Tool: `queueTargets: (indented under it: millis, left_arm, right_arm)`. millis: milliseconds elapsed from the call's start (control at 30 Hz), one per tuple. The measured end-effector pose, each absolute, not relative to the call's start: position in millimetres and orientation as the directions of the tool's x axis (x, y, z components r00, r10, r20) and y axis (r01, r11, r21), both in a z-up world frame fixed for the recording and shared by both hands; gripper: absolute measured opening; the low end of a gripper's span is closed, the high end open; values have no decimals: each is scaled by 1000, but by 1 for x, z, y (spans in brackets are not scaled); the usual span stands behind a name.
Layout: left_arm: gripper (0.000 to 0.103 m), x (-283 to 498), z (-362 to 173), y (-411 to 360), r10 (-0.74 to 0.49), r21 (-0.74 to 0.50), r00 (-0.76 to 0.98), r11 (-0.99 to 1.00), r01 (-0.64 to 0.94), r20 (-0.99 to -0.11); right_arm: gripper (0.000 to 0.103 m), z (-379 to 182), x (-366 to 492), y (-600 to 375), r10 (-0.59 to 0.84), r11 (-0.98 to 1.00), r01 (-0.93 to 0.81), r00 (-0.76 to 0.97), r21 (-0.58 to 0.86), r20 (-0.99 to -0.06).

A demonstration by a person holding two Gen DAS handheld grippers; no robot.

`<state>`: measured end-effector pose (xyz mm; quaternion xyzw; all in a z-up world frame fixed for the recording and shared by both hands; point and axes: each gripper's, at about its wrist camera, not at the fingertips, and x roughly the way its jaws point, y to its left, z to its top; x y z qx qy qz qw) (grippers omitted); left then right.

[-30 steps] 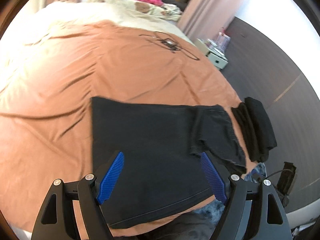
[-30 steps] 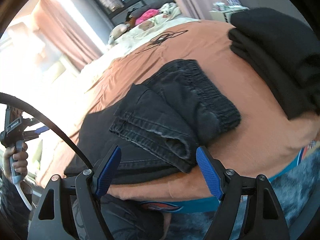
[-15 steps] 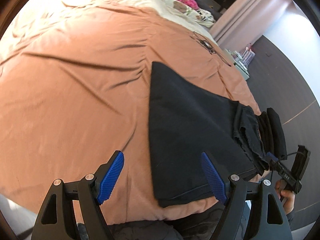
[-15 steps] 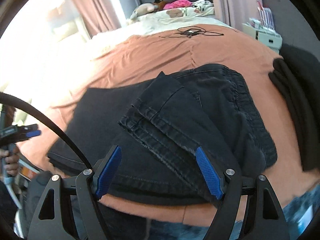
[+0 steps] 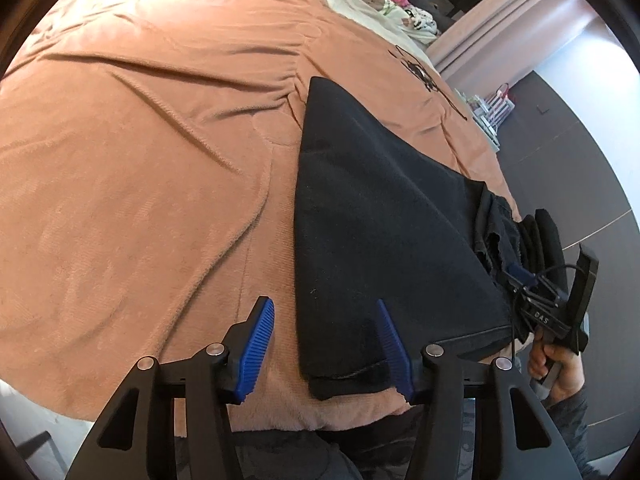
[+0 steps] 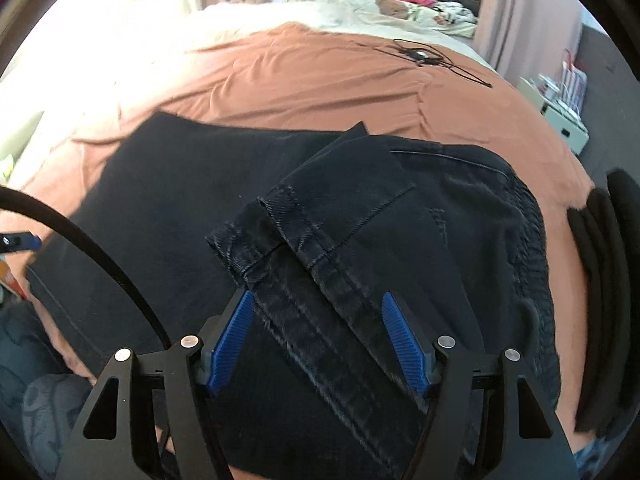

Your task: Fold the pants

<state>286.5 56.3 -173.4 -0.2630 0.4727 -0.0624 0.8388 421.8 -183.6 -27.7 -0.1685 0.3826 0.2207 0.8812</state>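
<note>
Pants (image 6: 360,248): black, part-folded on bed (image 5: 140,160).
Left gripper (image 5: 326,344): fingers apart over pants' corner.
Right gripper (image 6: 316,340): fingers apart, straddling folded leg hem.

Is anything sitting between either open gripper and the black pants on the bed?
Nothing visible. The left gripper straddles the near corner of the pants, and the right gripper brackets the folded-over hems. Both are open, with no object in between.
</note>
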Motion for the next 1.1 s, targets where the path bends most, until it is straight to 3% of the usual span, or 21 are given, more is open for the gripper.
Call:
queueTargets:
  millis: [100, 433, 533, 600, 700, 1100]
  left_arm:
    - [55, 285, -176, 54, -356, -509, 558, 849, -143, -750]
    - [55, 286, -180, 47, -341, -505, 581, 851, -143, -739]
    - [55, 286, -181, 47, -333, -499, 581, 854, -148, -743]
    - [55, 284, -180, 47, -330, -501, 588, 852, -151, -738]
    - [55, 283, -180, 47, -323, -497, 592, 854, -154, -738]
    - [55, 282, -183, 51, -336, -524, 598, 835, -168, -727]
  right_arm:
    - [57, -31, 426, -172, 215, 837, -515, 620, -185, -754]
    - [55, -45, 430, -157, 148, 800, -526, 638, -288, -755]
    - [42, -45, 434, -152, 147, 792, -538, 626, -288, -766]
    - [26, -41, 434, -149, 151, 786, -548, 619, -286, -771]
    - [18, -36, 428, -144, 143, 768, -555, 635, -319, -759]
    - [16, 29, 432, -212, 249, 865, -477, 677, -155, -693]
